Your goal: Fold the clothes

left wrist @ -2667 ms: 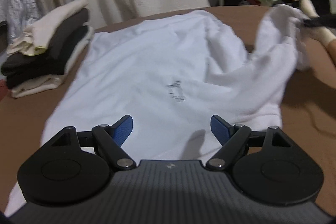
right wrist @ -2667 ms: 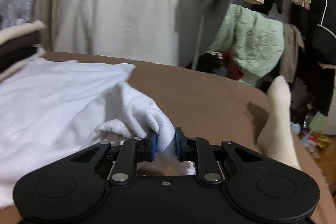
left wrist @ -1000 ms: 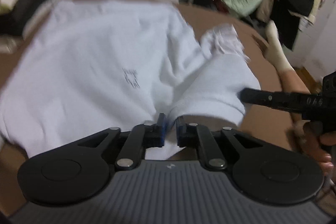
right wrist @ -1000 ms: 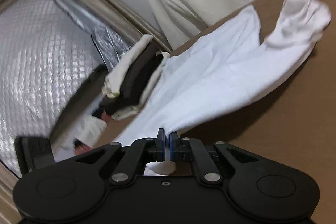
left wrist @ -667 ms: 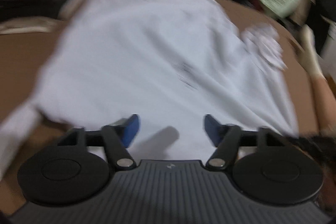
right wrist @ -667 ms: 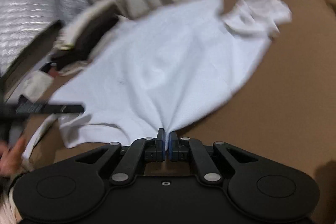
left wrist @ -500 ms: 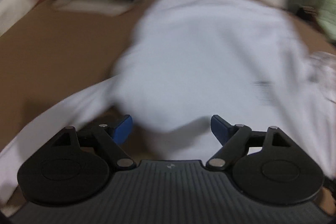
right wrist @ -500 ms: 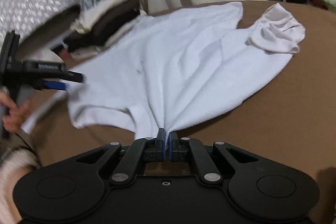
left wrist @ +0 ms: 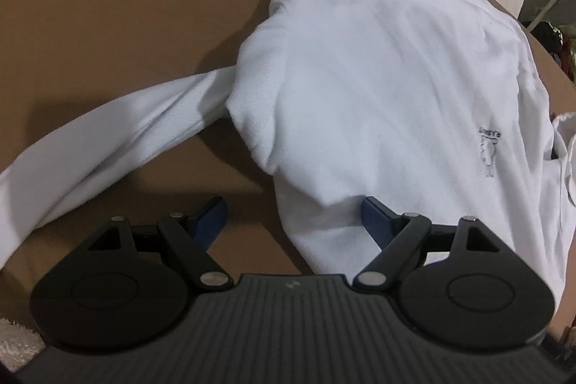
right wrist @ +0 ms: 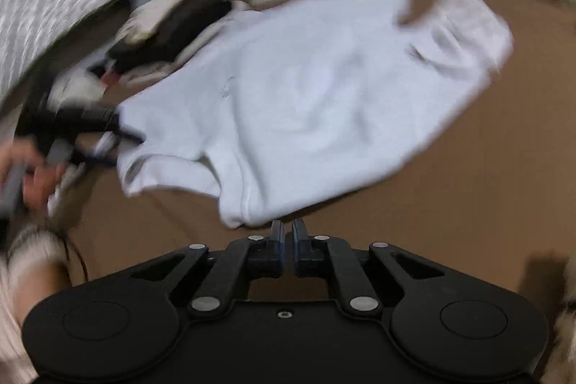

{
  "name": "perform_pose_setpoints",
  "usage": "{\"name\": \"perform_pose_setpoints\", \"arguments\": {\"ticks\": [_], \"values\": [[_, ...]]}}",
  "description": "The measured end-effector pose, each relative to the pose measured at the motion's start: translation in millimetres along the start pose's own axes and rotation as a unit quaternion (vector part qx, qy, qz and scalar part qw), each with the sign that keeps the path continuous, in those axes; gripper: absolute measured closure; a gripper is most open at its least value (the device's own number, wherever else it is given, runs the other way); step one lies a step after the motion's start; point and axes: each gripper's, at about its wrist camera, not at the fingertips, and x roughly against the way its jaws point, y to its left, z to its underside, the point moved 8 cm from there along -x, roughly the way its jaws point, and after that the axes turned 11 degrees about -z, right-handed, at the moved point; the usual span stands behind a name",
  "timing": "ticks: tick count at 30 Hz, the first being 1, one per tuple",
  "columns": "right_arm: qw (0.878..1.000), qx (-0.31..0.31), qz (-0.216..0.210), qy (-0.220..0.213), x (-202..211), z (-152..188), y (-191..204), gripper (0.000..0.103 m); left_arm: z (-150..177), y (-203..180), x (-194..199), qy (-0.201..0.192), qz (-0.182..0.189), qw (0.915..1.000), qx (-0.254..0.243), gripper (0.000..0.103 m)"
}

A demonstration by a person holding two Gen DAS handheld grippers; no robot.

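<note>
- Both grippers have let go since a second ago: left gripper [left wrist: 293, 216] gapes over the hem; right gripper [right wrist: 287, 229], jaws just parting, empty.
- Brown bedcover [left wrist: 108, 24] underneath.
- White sweatshirt [left wrist: 378, 78] lies spread flat, one sleeve [left wrist: 108, 132] trailing sideways.
- Folded clothes stack [right wrist: 172, 17] beyond.

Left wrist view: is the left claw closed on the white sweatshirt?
No. The left claw stands wide open, its blue pads apart over the white sweatshirt hem and not pressing on it.

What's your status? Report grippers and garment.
Left gripper open over white sweatshirt hem. Right gripper just parting, sweatshirt released, nothing between pads. One sleeve trails out across brown surface. Folded pile clear.
</note>
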Motion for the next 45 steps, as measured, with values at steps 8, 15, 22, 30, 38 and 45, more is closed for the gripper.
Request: {"name": "perform_pose_setpoints", "arguments": {"ticks": [8,15,22,30,38,45], "values": [[0.98,-0.187,-0.012,-0.074,-32.4,-41.0,-83.6,0.02,-24.2,-12.4,4.4,-0.077,0.015,0.9965,0.03,0.012],[0.987,-0.009,0.062,-0.15,-61.1,-101.2,-61.0,0.096,-15.7,-26.8,-14.5,-0.064,-0.004,0.9978,-0.014,0.019],[0.964,0.027,0.207,-0.166,-8.7,-96.7,-76.1,0.099,-2.9,-20.0,-8.9,-0.032,-0.016,0.9988,-0.032,0.015],[0.952,0.003,0.286,-0.107,-27.9,-77.0,-97.8,0.099,-6.0,-3.8,-2.8,-0.036,-0.01,0.9993,0.001,0.015],[0.925,0.082,0.361,-0.083,-18.1,-69.0,-97.7,0.069,-10.5,23.6,-7.0,-0.015,0.009,0.9979,0.062,0.014],[0.929,0.136,0.302,-0.166,21.8,-68.8,-33.3,0.058,3.7,4.7,-4.5,0.015,0.036,0.9989,0.026,0.009]]}}
